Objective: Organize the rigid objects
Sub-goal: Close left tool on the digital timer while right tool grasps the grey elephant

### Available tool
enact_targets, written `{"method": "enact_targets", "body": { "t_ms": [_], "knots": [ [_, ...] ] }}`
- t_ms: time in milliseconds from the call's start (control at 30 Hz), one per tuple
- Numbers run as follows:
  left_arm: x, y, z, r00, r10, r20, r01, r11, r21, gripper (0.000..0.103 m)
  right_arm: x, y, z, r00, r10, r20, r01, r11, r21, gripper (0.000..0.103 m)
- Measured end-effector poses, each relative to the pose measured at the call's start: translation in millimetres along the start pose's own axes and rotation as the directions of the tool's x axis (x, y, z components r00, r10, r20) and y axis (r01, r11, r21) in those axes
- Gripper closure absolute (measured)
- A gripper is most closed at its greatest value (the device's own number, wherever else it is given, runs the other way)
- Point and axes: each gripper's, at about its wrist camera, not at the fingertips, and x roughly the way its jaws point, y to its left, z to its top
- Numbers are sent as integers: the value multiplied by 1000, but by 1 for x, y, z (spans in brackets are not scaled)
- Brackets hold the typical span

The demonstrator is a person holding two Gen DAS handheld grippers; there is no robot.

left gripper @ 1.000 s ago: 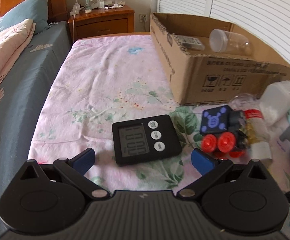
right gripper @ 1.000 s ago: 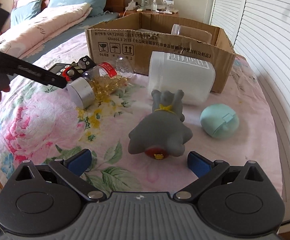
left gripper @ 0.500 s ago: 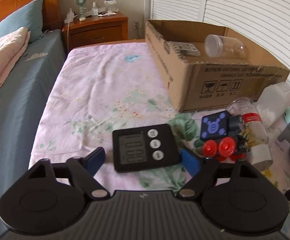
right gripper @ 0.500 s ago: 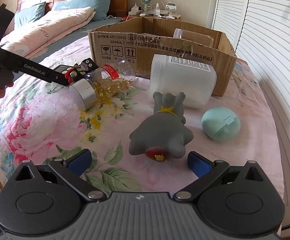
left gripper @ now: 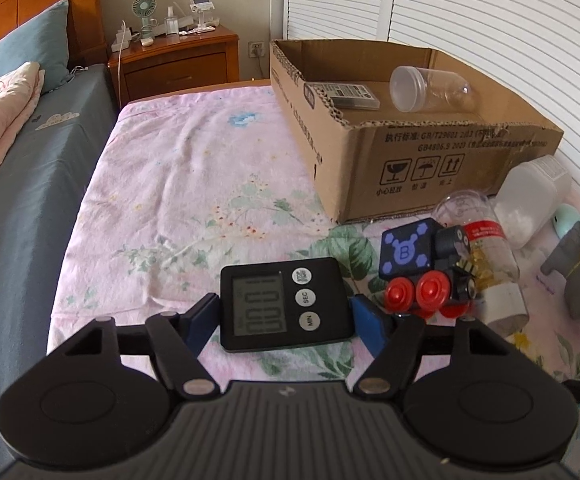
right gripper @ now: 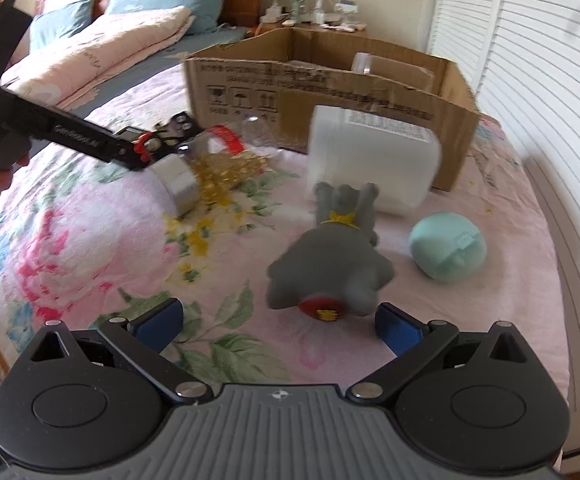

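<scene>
My left tool has its blue fingers set on either side of the black digital timer, which lies flat on the flowered bedspread with its display facing up; the left pad looks to touch the timer's left edge and the right pad sits just beside its right edge, so I judge the jaws about closed on it but cannot tell whether they grip firmly yet. The timer's long axis runs left to right across the tool, straight ahead and near. Just right of it are the toy train and the capsule bottle on its side. The cardboard box stands farther off to the right, open at the top, already holding a flat remote-like device and a clear plastic jar lying down. My right tool is wide open and holds nothing, with the grey toy figure lying just ahead between its fingers. Beyond it lie the white container and the mint case, both outside the box. The left tool is plainly nearer the timer.
</scene>
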Motion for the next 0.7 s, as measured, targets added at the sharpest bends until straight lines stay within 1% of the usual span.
{"method": "enact_targets", "body": {
  "t_ms": [133,300,333,400,567,633,700],
  "knots": [
    [-2,1,-2,1000,-2,-2,2,1000,0,32,-2,11,0,999,45,-16,-45,998,-43,0],
    [-5,1,-5,1000,-7,-3,7,1000,5,32,-7,31,-1,990,138,-34,-141,983,-114,0],
    [-5,1,-5,1000,-7,-3,7,1000,3,32,-7,34,-1,990,135,-39,-139,982,-130,0],
    [-6,1,-5,1000,-5,-4,5,1000,0,32,-7,33,-1,994,104,-43,-109,984,-142,0],
    [-5,0,-6,1000,-5,-3,5,1000,-2,32,-13,10,0,999,31,-24,-33,994,-102,0],
    [-5,-1,-5,1000,-2,-1,2,1000,-2,32,-13,-1,2,1000,3,-8,-3,995,-100,0],
    [-5,0,-4,1000,1,-1,-1,1000,-5,32,-11,-9,7,1000,-7,5,8,994,-112,0]
  ]
}}
